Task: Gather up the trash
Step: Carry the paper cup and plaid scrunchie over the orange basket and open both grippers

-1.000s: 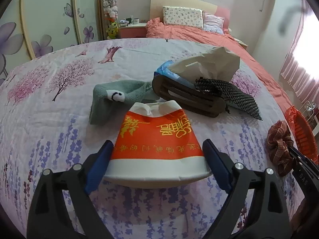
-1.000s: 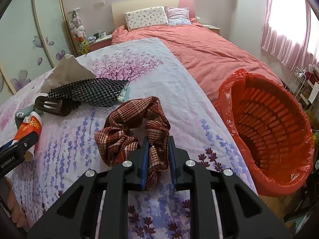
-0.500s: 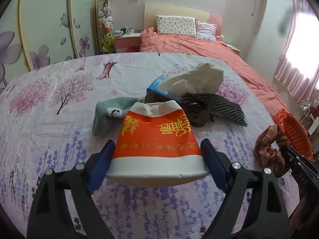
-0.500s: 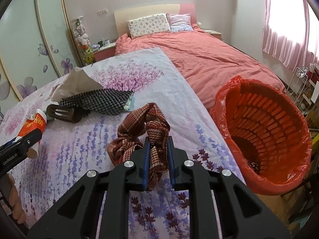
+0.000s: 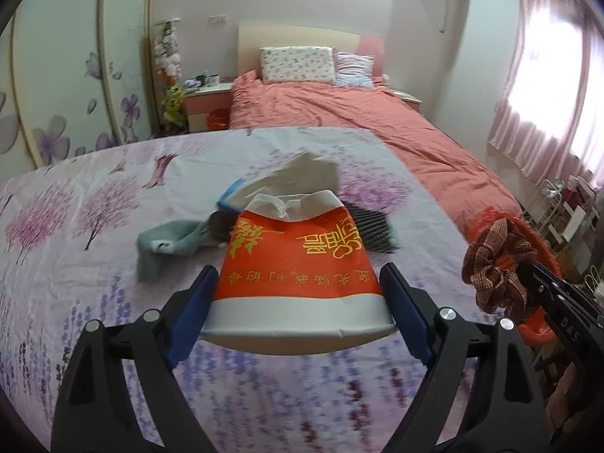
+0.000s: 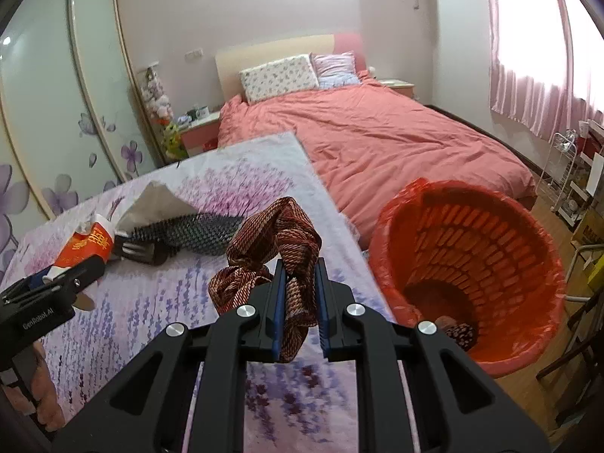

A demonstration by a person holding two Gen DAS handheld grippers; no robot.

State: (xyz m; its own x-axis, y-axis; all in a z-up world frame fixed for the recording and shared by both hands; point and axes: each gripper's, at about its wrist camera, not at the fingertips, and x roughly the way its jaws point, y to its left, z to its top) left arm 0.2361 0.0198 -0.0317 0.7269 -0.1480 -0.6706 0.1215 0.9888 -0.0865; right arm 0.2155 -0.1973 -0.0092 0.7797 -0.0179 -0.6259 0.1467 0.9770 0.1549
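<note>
My left gripper (image 5: 298, 287) is shut on a crushed orange and white paper cup (image 5: 298, 264) and holds it above the flowered table (image 5: 75, 226). The cup also shows in the right wrist view (image 6: 88, 245). My right gripper (image 6: 299, 275) is shut on a red-brown patterned scrunchie (image 6: 275, 234) and holds it above the table's right edge, left of the orange trash basket (image 6: 472, 264). The scrunchie shows in the left wrist view (image 5: 494, 260) in front of the basket (image 5: 540, 249).
On the table lie a grey-green sock (image 5: 170, 241), a black hairbrush (image 6: 196, 234), a dark brown hair clip (image 6: 139, 251) and a tissue pack with a beige tissue (image 5: 302, 177). A pink bed (image 6: 396, 139) stands behind. The basket holds some trash (image 6: 458, 334).
Both grippers have lifted their loads off the table. The right gripper has carried the scrunchie to the right, closer to the basket. The left gripper has raised the cup higher.
</note>
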